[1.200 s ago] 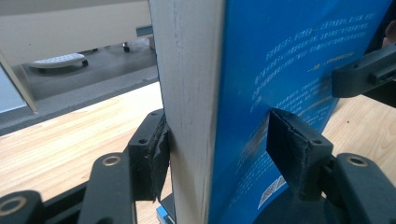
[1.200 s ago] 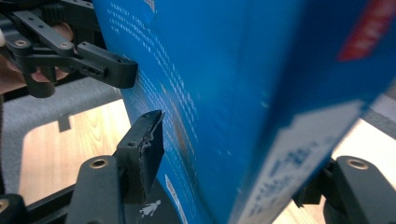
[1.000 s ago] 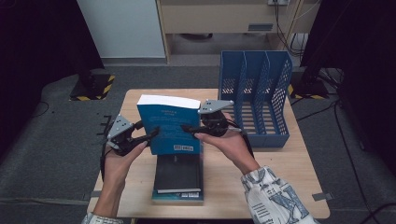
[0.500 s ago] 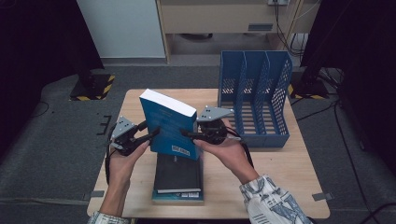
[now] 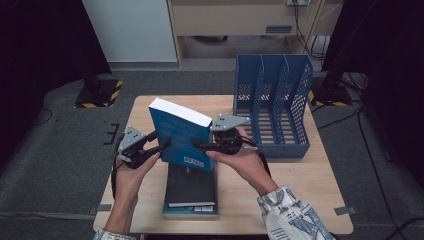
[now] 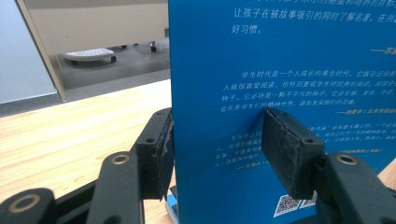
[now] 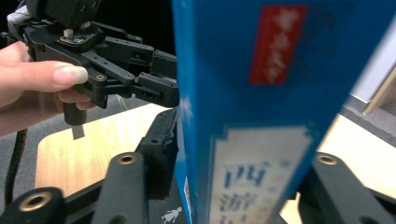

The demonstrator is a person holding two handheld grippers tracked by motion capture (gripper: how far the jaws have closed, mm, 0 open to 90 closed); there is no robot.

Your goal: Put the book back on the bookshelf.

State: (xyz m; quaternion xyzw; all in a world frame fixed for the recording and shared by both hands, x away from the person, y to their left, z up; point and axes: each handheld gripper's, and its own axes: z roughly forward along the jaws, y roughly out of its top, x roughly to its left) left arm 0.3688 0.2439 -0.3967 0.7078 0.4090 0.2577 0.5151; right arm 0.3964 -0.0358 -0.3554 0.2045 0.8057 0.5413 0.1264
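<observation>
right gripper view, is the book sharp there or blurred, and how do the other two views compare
Right gripper view: the blue book sits so close that its spine label and red patch are soft, while the left gripper behind is crisper. Left gripper view: the white print on the cover reads sharply, background slightly soft. High view: table evenly lit, room edges dark, no glare on the blue file rack.
</observation>
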